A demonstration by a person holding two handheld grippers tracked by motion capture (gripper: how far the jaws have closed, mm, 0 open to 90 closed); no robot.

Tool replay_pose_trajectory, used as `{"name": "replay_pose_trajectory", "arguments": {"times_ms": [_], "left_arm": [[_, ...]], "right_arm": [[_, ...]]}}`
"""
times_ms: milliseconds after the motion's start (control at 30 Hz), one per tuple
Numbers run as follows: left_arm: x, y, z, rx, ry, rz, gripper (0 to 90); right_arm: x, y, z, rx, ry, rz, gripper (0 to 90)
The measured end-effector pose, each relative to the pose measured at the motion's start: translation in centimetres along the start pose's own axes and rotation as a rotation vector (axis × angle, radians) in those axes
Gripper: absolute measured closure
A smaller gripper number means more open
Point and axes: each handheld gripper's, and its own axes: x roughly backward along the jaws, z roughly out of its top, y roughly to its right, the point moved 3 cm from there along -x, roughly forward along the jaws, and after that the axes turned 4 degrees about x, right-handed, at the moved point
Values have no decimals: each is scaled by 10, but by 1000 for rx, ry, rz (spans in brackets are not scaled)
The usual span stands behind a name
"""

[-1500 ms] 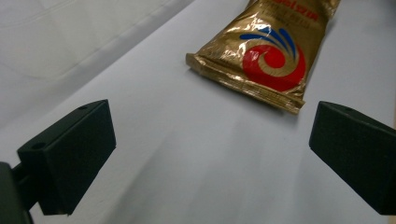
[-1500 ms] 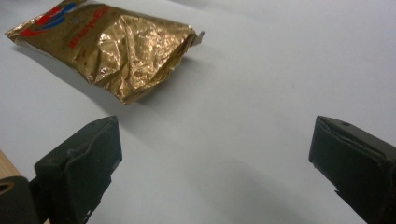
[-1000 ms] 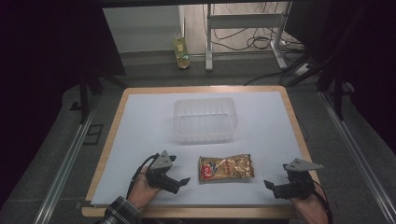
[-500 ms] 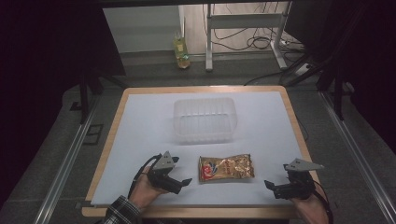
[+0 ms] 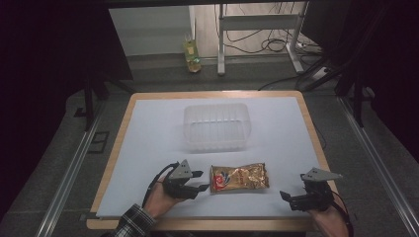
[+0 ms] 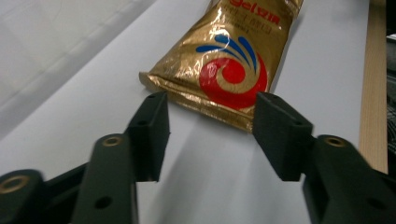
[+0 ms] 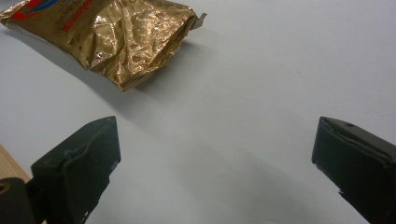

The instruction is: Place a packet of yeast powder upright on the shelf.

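Lining up the left gripper [image 6: 210, 135] on the near sealed end of the gold snack bag [image 6: 224, 65]; jaws have just been narrowing, half-open, nothing between them yet. Bag is lying flat on the white mat [image 5: 148, 143], short of the clear tub [image 5: 216, 127]. Right gripper [image 7: 215, 172] is idling wide open beside the bag's other end; next move, I'd say, needs a short push forward before pinching.

Your high view looks forward and down from above your side of the worktop [image 5: 148, 148], taking in the whole white surface, with the floor and table legs beyond it at the top of the frame. Your left gripper view sits low and very near, looking along its jaws at the gold packet [image 6: 224, 60] in the upper centre of its frame. Your right gripper view is just as low, with the same packet's crumpled end in its upper left. All three views share that packet and the white surface around it.
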Motion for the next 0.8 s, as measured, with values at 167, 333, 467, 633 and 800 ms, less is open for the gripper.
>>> {"name": "replay_pose_trajectory", "arguments": {"times_ms": [167,333,467,633,800], "left_arm": [[-1,-4,5,19,35,-8,605],[-5,-6,10,34,37,-24,760],[-9,-6,12,34,40,-30,867],[-18,-5,18,32,46,-49,894],[-34,1,24,0,32,-57,895]], "right_arm": [[0,0,1,-1,-3,4,12],[-1,-1,0,-23,-24,19,12],[-2,-2,1,-27,-24,23,11],[-3,-4,2,-28,-22,30,10],[-3,-4,3,-30,-7,24,11]]}}
